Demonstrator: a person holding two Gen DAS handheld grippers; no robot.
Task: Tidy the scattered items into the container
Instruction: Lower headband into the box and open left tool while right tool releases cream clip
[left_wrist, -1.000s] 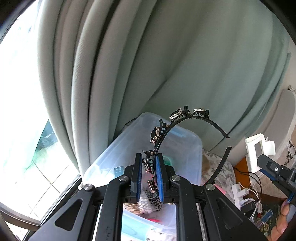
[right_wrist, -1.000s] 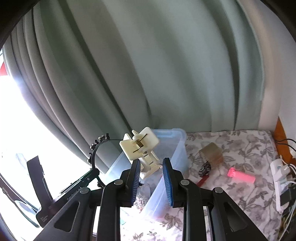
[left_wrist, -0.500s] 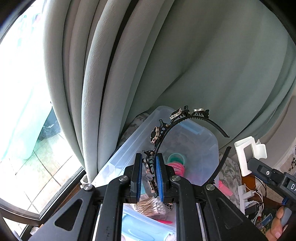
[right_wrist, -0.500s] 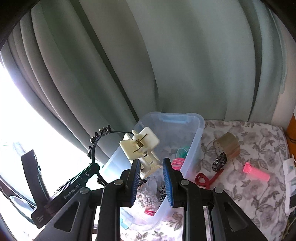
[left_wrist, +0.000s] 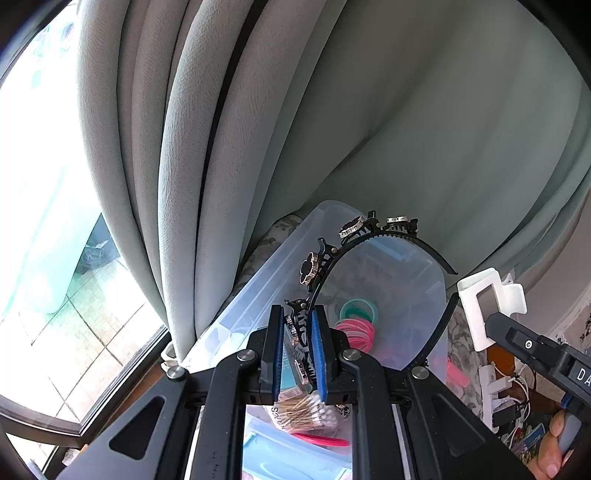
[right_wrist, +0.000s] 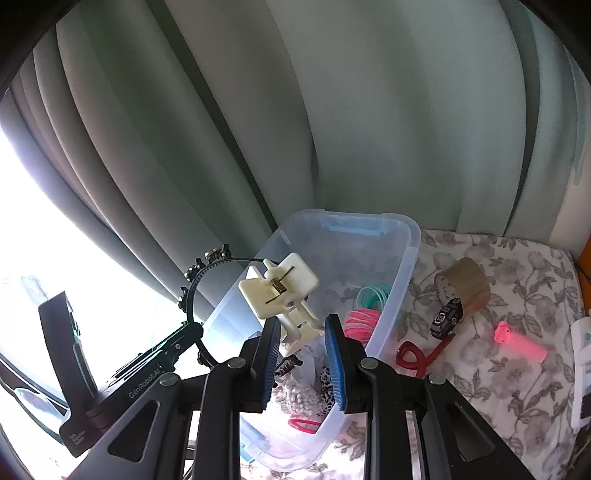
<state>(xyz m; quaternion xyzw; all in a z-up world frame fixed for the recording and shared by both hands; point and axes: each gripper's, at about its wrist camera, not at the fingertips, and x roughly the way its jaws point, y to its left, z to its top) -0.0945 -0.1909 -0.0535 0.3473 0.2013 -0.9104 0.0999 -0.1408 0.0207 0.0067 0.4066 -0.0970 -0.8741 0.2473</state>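
Above the clear plastic storage bin (right_wrist: 391, 280), both grippers have moved nearer since a second ago. The left gripper (left_wrist: 298, 350) still clamps the black jewelled headband (left_wrist: 369, 236); the right gripper (right_wrist: 303, 354) still pinches the cream plastic claw clip (right_wrist: 280, 291).

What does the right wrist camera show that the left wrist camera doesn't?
Only the right wrist view shows the tape roll, red clip and small black item lying on the floral cloth. Only the left wrist view shows the cotton swabs in the container and the tiled floor outside the window. Both show the clear container, black headband, white clip, pink roller and curtain.
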